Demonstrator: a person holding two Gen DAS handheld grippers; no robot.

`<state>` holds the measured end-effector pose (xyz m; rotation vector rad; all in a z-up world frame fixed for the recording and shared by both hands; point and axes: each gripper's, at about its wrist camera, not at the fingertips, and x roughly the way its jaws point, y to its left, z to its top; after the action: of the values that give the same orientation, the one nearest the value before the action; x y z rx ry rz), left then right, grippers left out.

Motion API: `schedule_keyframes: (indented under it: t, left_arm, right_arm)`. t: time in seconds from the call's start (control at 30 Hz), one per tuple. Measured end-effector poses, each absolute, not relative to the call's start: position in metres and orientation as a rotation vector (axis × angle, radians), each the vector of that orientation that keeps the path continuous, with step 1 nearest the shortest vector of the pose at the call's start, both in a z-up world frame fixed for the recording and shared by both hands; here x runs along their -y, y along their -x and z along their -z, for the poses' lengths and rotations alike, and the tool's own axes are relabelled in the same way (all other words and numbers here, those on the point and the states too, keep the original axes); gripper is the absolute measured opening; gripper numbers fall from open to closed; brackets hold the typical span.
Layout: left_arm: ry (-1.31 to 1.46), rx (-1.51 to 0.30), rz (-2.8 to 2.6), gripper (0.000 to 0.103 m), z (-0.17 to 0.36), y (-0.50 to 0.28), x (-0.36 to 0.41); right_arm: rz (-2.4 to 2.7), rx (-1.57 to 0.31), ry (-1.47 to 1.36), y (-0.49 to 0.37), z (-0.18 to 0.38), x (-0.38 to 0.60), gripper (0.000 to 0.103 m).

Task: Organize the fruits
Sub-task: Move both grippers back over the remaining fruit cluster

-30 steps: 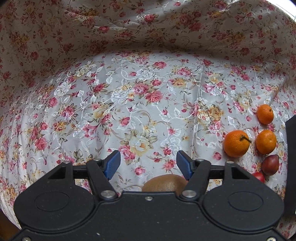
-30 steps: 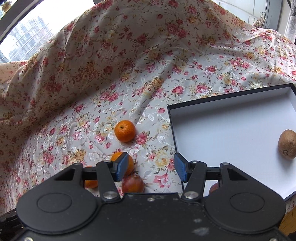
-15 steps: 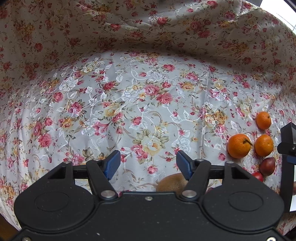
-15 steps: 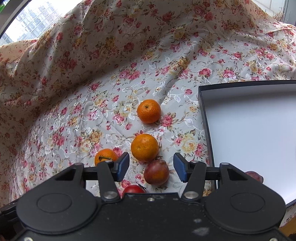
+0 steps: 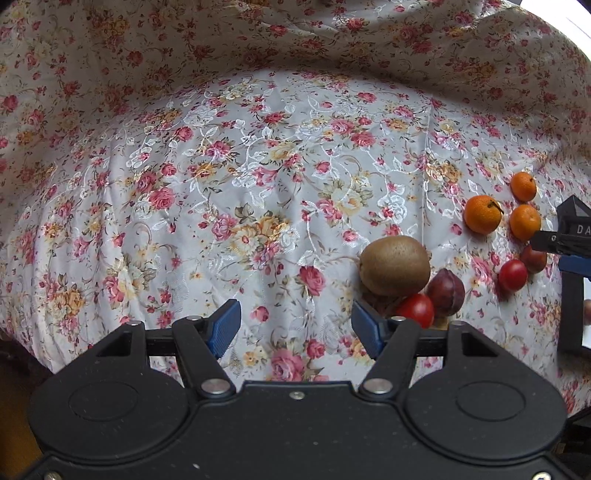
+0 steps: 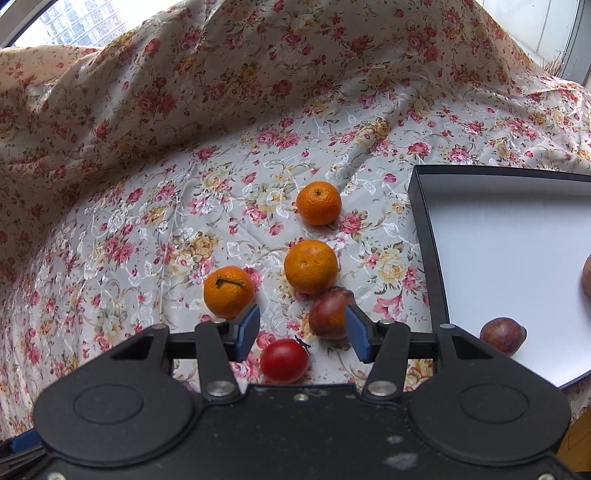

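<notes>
My left gripper (image 5: 295, 326) is open over bare cloth with nothing between its fingers. Right of its right finger lie a brown kiwi (image 5: 395, 266), a dark plum (image 5: 445, 291) and a red tomato (image 5: 417, 310). My right gripper (image 6: 302, 330) hangs over a second cluster and its jaws are closing, with no pad pressing on fruit. A plum (image 6: 328, 314) sits at the tip of its right finger and a tomato (image 6: 284, 360) lies low between the fingers. Three oranges (image 6: 311, 266) lie just beyond. The black tray (image 6: 424, 229) holds a plum (image 6: 502, 336).
Flowered cloth (image 5: 258, 166) covers the whole surface and rises in folds at the back. A kiwi (image 6: 587, 277) shows at the tray's right edge. A window (image 6: 74, 22) is behind the folds at the upper left. The tray's floor is mostly bare white.
The right gripper moved left, from over the tray to over the oranges, plum and tomato, and narrowed slightly. The left gripper drew away, so the kiwi once under it now lies ahead to the right.
</notes>
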<state>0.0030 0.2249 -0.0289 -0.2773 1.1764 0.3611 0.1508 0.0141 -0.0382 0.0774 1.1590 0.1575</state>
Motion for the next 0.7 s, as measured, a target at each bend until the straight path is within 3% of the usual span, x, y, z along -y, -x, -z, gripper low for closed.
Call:
schedule_keyframes:
  t: [0.33, 0.7]
  left_arm:
    - [0.279, -1.133, -0.236, 0.068, 0.013, 0.037, -0.219]
    - [0.365, -1.15, -0.237, 0.068, 0.023, 0.045, -0.247]
  right_arm:
    - [-0.172, -1.25, -0.026, -0.1, 0.053, -0.02, 0.053]
    - [-0.11, -1.264, -0.023, -0.104, 0.064, -0.04, 0.051]
